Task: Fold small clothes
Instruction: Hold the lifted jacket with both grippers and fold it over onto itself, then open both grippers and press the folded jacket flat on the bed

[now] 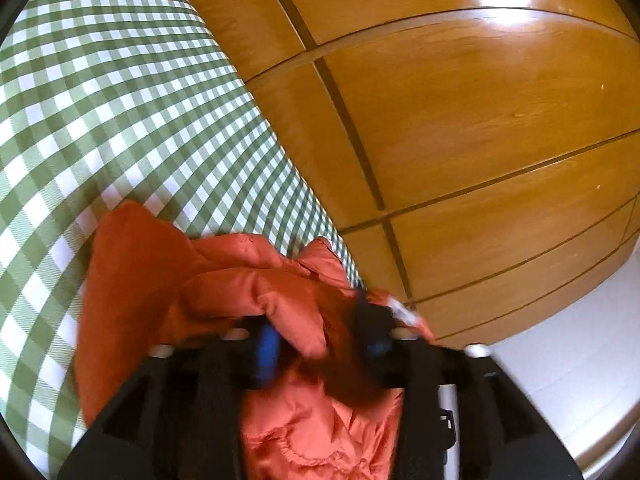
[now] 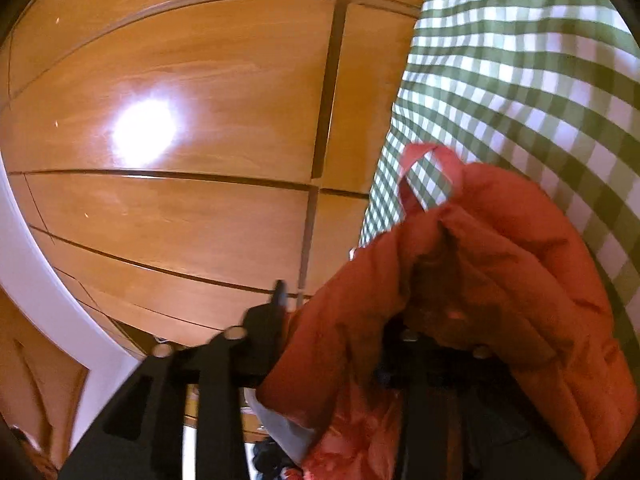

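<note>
Background: glossy wooden cabinet panels (image 1: 460,120) behind a surface under a green-checked cloth (image 1: 100,100). The orange padded garment (image 1: 168,272) lies bunched at the cloth's edge, draped over both tools. Left gripper (image 1: 320,344): jaws part open, fabric between them, pads not visibly pressing. Right gripper (image 2: 340,344): jaws part open, fabric slack across them. Judgement: a fold is being released; next, withdraw both clear without dragging the garment.

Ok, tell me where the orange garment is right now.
The orange garment is bunched at the near edge of the green checked tablecloth, beside the wooden cabinet doors. In both wrist views it lies between the tongs, with a loop sticking up.
</note>
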{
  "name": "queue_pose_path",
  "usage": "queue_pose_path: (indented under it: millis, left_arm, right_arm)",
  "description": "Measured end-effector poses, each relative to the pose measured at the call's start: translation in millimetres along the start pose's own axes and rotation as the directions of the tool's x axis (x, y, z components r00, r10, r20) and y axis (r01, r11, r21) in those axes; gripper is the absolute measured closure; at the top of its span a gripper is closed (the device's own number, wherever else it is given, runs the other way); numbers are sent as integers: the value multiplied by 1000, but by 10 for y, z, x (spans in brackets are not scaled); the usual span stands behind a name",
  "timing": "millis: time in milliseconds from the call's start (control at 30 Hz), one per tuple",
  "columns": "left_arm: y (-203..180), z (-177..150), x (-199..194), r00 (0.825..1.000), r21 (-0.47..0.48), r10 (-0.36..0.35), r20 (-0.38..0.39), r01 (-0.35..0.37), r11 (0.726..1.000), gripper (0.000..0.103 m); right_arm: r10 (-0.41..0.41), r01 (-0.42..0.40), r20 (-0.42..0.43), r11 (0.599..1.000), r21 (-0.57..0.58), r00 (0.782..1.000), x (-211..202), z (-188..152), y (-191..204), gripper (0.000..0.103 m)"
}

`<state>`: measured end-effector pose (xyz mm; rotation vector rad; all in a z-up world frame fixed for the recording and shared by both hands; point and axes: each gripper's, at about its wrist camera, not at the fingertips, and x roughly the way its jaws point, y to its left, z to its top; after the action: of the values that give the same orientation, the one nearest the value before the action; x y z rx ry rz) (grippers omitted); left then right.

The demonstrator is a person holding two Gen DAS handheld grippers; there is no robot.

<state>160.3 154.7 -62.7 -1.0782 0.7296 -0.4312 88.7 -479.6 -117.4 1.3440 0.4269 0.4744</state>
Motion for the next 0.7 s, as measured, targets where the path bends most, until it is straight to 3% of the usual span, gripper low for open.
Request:
queue_pose_path:
  millis: [33,100,133,233,300,333,367,467,533,567,633,700]
  left_arm:
    - [-19,-16,-5,1000,3,-16,16,16,1000,29]
    - [-100,-71,-81,997,43,-34,76,31,999,10]
    - [-151,-106,-137,994,75,-18,107,10,997,9]
    - [-244,-193,-197,990,157,31,136,-52,986,8]
    - [-260,-259,-168,989,200,80,124,-104,974,8]
    - [-276,-306,-131,986,233,113,123,-140,962,8]
    - [-292,-343,-103,983,262,134,128,-164,951,8]
    - [-355,-402,-10,968,325,202,148,-241,914,8]
    - [-356,-398,57,958,340,242,153,-281,898,8]
    - [-348,-392,73,953,340,260,153,-298,892,8]
    - [-334,-378,110,948,339,281,149,-316,886,8]
    - [-323,-352,162,938,344,316,145,-347,873,8]
  right_arm:
    - [-9,9,3,1000,-25,1000,18,-7,39,45]
    - [-13,16,30,996,-90,999,-14,-48,154,32]
    - [-33,39,50,990,-135,998,-56,-72,237,25]
    - [-105,126,97,959,-254,990,-111,-140,474,22]
    - [-208,236,112,892,-386,972,-45,-260,720,22]
    - [-252,273,109,845,-459,962,10,-337,840,22]
    - [-316,319,105,765,-560,943,138,-460,986,22]
    - [-473,393,144,485,-781,869,541,-811,1277,22]
    - [-528,396,183,325,-859,829,800,-959,1321,23]
    - [-567,404,219,223,-887,794,960,-1023,1317,23]
    - [-603,416,271,111,-902,750,1193,-1028,1228,24]
    - [-638,438,286,91,-894,715,1360,-904,1068,24]
